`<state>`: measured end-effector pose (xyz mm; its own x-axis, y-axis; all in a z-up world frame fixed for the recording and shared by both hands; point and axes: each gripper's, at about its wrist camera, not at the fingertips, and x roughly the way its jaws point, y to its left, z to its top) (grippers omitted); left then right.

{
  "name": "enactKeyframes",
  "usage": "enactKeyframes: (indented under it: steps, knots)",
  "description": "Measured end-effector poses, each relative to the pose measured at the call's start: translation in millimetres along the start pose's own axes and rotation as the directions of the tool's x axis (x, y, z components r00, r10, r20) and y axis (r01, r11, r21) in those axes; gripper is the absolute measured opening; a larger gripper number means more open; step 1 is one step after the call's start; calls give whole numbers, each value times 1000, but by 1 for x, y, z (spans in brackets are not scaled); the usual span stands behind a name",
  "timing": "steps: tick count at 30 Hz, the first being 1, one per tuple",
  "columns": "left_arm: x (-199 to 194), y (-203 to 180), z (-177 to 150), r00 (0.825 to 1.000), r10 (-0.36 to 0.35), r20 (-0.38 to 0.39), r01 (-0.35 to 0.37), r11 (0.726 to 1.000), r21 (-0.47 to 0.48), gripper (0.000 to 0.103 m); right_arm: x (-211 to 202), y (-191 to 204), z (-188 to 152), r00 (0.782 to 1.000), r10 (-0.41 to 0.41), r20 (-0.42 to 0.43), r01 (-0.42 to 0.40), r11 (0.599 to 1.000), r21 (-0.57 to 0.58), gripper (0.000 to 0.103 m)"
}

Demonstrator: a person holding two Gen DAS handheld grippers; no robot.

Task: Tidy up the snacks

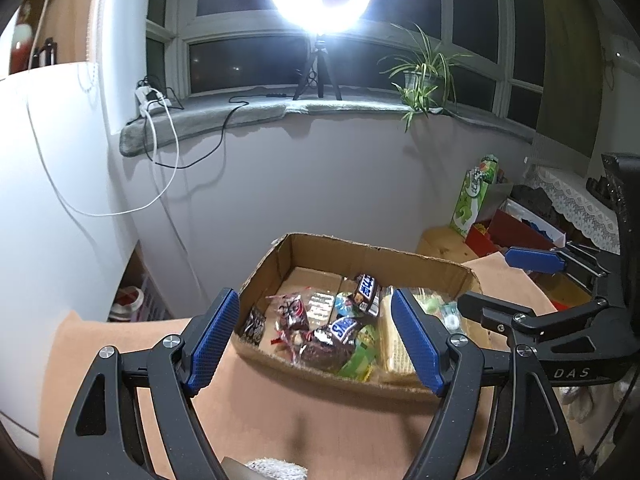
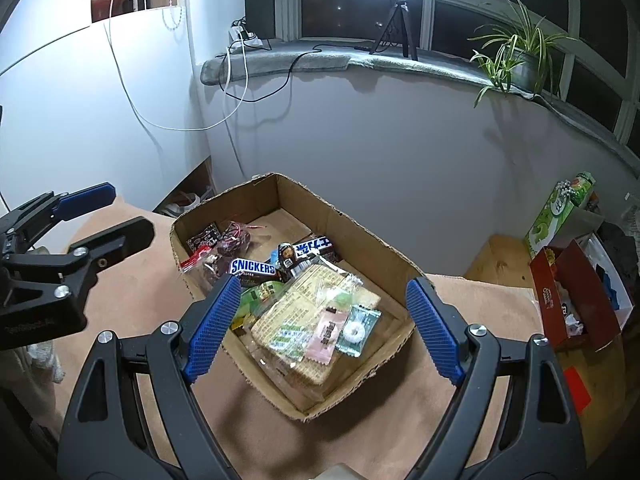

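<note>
A shallow cardboard box (image 1: pixel 362 254) (image 2: pixel 362 230) sits on the tan table cloth and holds several snacks: a Snickers bar (image 1: pixel 344 328) (image 2: pixel 253 267), a dark candy bar (image 1: pixel 367 294) (image 2: pixel 310 249), a large cracker pack (image 1: pixel 394 344) (image 2: pixel 300 322), a green packet (image 1: pixel 360 356) (image 2: pixel 262 294), a pink sachet (image 2: pixel 326 332) and a mint in a clear wrapper (image 2: pixel 356 330). My left gripper (image 1: pixel 316 344) is open and empty, just in front of the box's near edge; it also shows in the right wrist view (image 2: pixel 108 216). My right gripper (image 2: pixel 320 332) is open and empty above the box's near right end; it also shows in the left wrist view (image 1: pixel 500 280).
A red box (image 2: pixel 576 300) with small items and a green carton (image 2: pixel 558 214) stand off the table to the right, on a wooden stool (image 2: pixel 500 260). A white wall lies behind the box. A ring light on a tripod (image 1: pixel 318 68) and a potted plant (image 1: pixel 420 80) stand on the window sill.
</note>
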<state>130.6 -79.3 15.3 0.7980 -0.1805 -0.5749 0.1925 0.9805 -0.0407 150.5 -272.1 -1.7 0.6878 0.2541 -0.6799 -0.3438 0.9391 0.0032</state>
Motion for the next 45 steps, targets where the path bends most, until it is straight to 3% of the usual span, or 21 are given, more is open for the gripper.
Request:
enactKeyframes:
  steps: [8,12,26,45]
  knots:
    - [-24,0,-18,1000,-5,11,5,1000,-3,83,-13,14,-7,1000,-19,25,20,999,-33,88]
    - [-30,1,-20,1000,-17,17,17,1000,-13,83,-18,20,-8,999,-27,41,29,999,-44,97]
    - [-31,18,-37,1000,17,6,-17,999,-32,83,-30,29,-18,997,-59,55,63,995,-78,98]
    - [-43,13,-37,999,4,36,-3,1000,-19,83,-35,34,-26,997,-59,51,63,993,-96,98]
